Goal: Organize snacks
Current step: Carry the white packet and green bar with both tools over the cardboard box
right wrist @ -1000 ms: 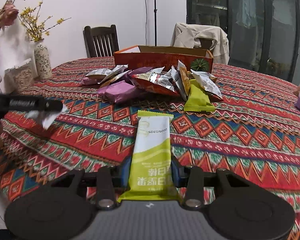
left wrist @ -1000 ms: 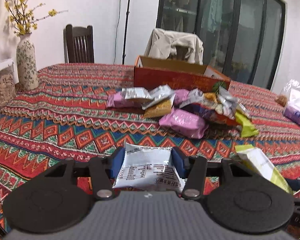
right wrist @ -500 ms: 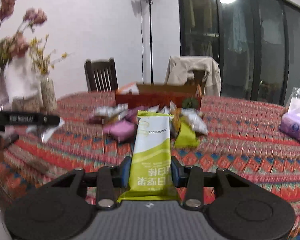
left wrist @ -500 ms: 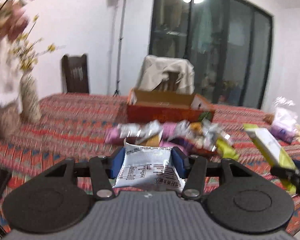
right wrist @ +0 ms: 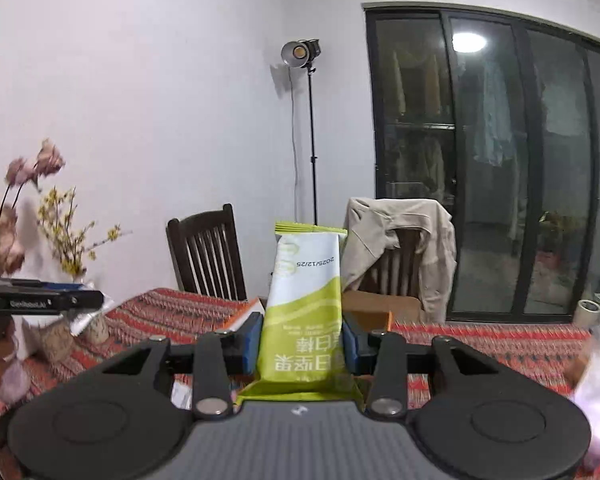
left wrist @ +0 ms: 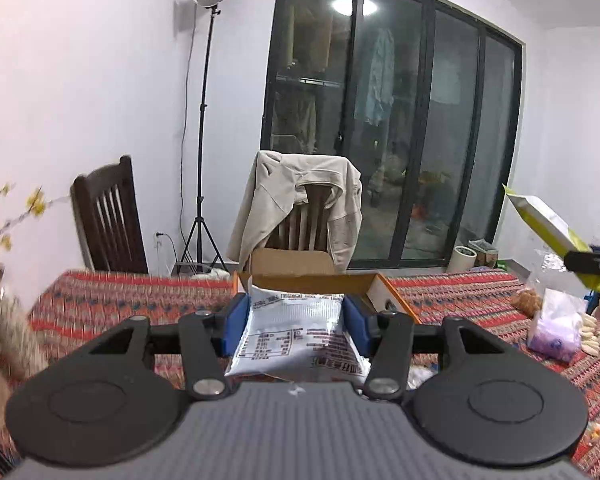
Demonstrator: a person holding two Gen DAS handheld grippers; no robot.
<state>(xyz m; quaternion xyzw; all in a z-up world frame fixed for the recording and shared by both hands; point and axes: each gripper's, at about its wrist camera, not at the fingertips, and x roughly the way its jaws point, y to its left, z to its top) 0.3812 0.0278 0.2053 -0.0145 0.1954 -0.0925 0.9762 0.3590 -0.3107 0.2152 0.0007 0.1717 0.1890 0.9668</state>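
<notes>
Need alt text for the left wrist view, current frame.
The left gripper holds a silver snack packet between its blue fingers, pointed at an open cardboard box on a red patterned tablecloth. At far right, a green snack packet is held raised.

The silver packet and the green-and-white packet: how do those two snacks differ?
The silver foil snack packet is short and wide, printed with black text and a table; the green-and-white snack packet is long and narrow and stands well past the fingers. The silver one sits in the left gripper, the green one in the right gripper. Both are sealed, clamped by their sides and held in the air near the open cardboard box.
</notes>
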